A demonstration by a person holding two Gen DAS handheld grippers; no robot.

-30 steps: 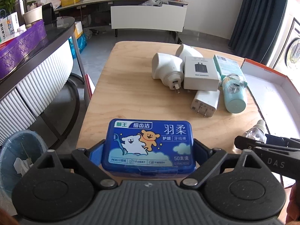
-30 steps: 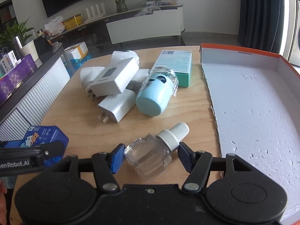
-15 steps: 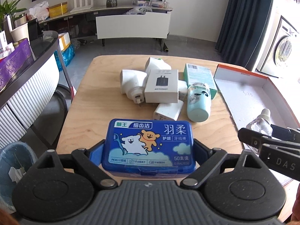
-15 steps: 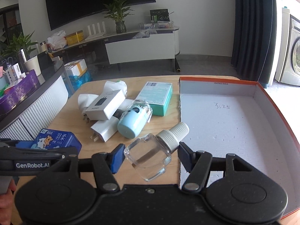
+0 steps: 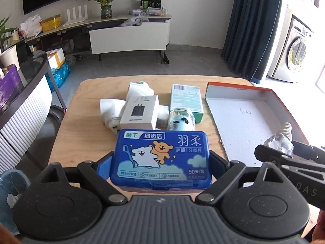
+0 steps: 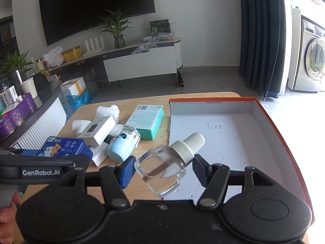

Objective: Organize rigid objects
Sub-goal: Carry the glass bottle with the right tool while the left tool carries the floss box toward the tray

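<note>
My left gripper point(image 5: 160, 162) is shut on a blue floss-pick box point(image 5: 161, 158) and holds it above the near edge of the wooden table point(image 5: 81, 138). It also shows in the right wrist view point(image 6: 65, 147). My right gripper point(image 6: 162, 169) is shut on a clear glass bottle with a white ribbed cap point(image 6: 164, 167), held above the near left corner of the orange-rimmed white box lid point(image 6: 233, 140). The bottle also shows in the left wrist view point(image 5: 281, 142). The lid point(image 5: 243, 118) lies on the right of the table.
A cluster lies mid-table: a white charger box point(image 5: 140, 111), white plug adapters point(image 5: 109, 109), a teal carton point(image 5: 185, 101) and a pale blue bottle lying down point(image 6: 122, 144). A curved counter point(image 5: 20, 101) stands left, a bin point(image 5: 10, 185) below it.
Both grippers have risen and drawn back from the table with their objects held. The right gripper has moved right, over the box lid's near corner.
</note>
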